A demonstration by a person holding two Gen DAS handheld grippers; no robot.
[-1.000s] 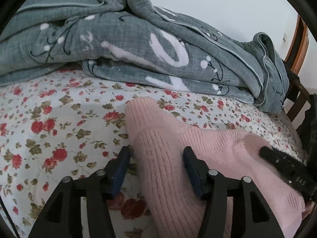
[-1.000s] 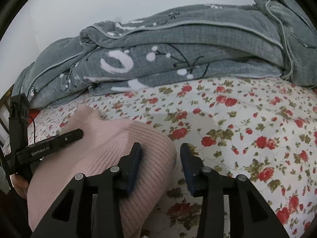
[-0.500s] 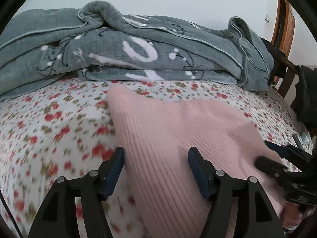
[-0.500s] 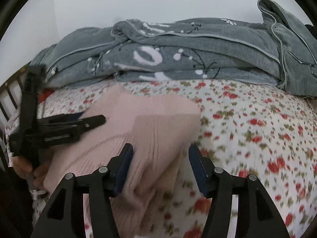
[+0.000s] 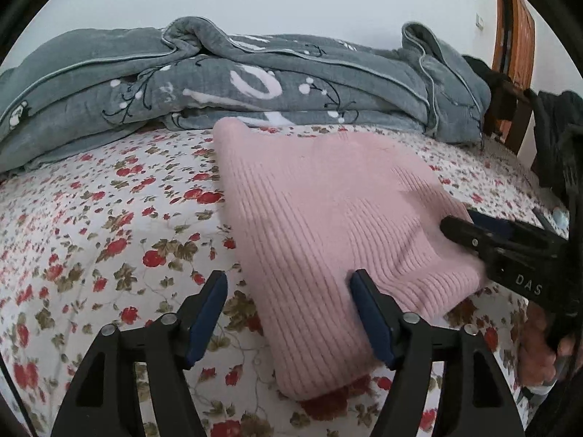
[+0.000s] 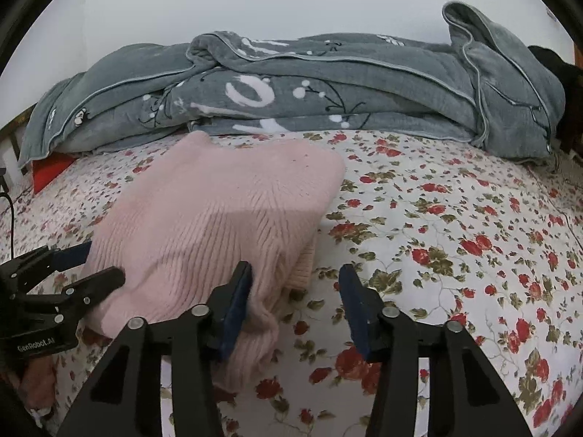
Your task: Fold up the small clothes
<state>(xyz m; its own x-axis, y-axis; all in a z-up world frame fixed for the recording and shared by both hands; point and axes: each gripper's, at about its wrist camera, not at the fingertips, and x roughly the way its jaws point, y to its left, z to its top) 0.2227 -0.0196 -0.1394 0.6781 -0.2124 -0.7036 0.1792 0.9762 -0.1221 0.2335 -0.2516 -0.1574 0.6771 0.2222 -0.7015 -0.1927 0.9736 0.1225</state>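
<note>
Left wrist view: looking down at a folded pink ribbed knit sweater (image 5: 328, 211) lying mid-frame on a white bedsheet printed with red flowers (image 5: 91, 225). Left gripper (image 5: 288, 313) at the bottom, jaws opening and released; the sweater's near-left corner sitting between the blue pads, neither pad pressing on it. Right gripper (image 5: 462, 225) poking in from the right edge, tips lying against the sweater's right border, so can't tell from here whether gripping. Rumpled grey quilt with white patterns (image 5: 255, 83) piled across the top, touching the sweater's far corner.

Right wrist view: same sweater (image 6: 218, 225) sitting left of centre on the sheet (image 6: 455, 236). Right gripper (image 6: 295, 298) at the bottom, jaws closing; left pad up against the sweater's near-right corner, right pad over bare sheet, not clamping anything. Left gripper (image 6: 98, 266) at the lower left, spread around the sweater's left edge. Quilt (image 6: 328, 87) stretching along the top.
</note>
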